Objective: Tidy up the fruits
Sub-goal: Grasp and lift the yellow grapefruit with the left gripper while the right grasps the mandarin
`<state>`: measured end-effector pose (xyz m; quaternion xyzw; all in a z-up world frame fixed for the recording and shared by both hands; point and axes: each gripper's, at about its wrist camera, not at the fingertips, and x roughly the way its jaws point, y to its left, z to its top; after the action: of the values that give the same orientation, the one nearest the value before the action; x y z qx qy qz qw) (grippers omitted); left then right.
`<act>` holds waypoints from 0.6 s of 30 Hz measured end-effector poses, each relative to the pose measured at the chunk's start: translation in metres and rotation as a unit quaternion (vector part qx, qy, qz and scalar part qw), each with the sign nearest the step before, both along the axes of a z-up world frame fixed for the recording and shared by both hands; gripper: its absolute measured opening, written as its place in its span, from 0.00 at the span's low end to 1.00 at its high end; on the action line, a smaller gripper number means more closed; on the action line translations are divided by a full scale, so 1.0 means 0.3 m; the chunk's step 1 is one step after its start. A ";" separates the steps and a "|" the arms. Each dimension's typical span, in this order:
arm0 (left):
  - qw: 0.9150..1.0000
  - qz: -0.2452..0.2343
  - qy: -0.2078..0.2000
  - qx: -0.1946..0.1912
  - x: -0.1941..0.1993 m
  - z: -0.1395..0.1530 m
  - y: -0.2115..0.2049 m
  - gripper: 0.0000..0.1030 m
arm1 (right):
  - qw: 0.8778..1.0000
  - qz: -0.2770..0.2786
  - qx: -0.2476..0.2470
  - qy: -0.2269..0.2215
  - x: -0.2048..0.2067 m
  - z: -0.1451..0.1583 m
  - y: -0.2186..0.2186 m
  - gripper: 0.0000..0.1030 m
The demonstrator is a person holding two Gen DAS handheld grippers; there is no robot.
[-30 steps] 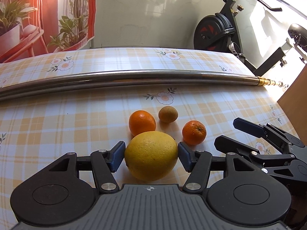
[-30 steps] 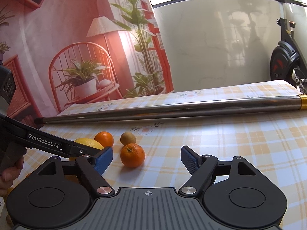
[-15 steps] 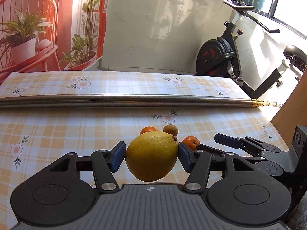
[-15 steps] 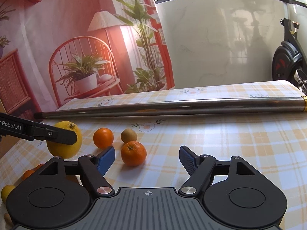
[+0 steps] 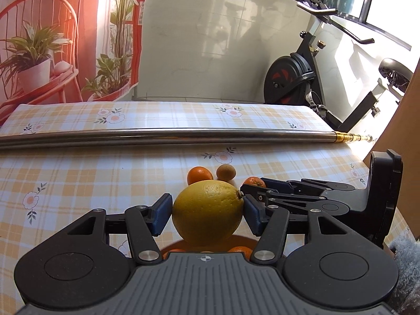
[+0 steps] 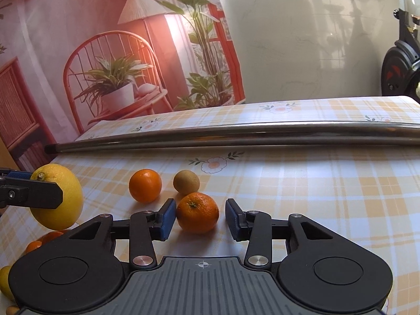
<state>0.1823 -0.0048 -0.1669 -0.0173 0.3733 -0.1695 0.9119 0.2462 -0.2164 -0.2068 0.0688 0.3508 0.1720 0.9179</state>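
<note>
left gripper [image 5: 208,211] pinches the big yellow citrus [image 5: 207,214] — lifted off the table [image 6: 328,183]; right gripper [image 6: 198,219] spread around a mandarin [image 6: 197,212] — pads not touching.

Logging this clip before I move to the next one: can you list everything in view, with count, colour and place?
Large citrus fruit: one, yellow, held off the table by the left gripper.
Oranges: two on the cloth, one between the right gripper's fingers, one behind it to the left.
Kiwi: one, brown-green, beside the far orange.
Other fruit: orange pieces and a yellow one low at the left, partly hidden; count unclear.
Metal pole: one, silver with a brass tip, across the table.
Tablecloth: one, orange-and-white check with flowers.
Exercise bike: one, black, behind the table.
Left hand-held gripper: black, blue pads, shut on the large citrus fruit.
Right hand-held gripper: black, blue pads, open around the near orange.
</note>
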 end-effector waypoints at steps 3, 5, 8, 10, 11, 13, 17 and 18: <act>1.000 -0.003 -0.004 -0.002 -0.017 0.006 0.008 0.59 | 1.000 -0.001 -0.007 -0.005 -0.008 0.002 0.005 0.31; 1.000 -0.006 -0.005 -0.003 -0.031 0.012 0.013 0.59 | 1.000 -0.004 -0.002 -0.010 -0.015 0.004 -0.002 0.31; 1.000 -0.009 -0.001 -0.004 -0.058 0.016 0.020 0.59 | 1.000 -0.009 0.010 -0.020 -0.029 0.011 -0.021 0.31; 1.000 -0.011 0.002 -0.005 -0.074 0.018 0.028 0.59 | 1.000 -0.013 0.014 -0.022 -0.036 0.015 -0.030 0.31; 1.000 -0.013 0.004 -0.006 -0.086 0.020 0.032 0.59 | 1.000 -0.015 0.015 -0.022 -0.038 0.016 -0.033 0.31; 1.000 -0.016 0.008 -0.009 -0.112 0.023 0.042 0.59 | 0.999 -0.022 0.015 -0.018 -0.048 0.019 -0.043 0.31; 0.999 -0.029 0.020 -0.016 -0.176 0.019 0.056 0.59 | 0.999 -0.033 0.031 -0.008 -0.098 0.028 -0.068 0.31; 0.999 -0.031 0.022 -0.017 -0.186 0.017 0.056 0.59 | 0.999 -0.037 0.039 -0.004 -0.114 0.031 -0.075 0.31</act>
<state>0.1264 0.0121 -0.1619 -0.0250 0.3907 -0.2037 0.8974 0.2120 -0.2390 -0.1976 0.1169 0.3374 0.1516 0.9217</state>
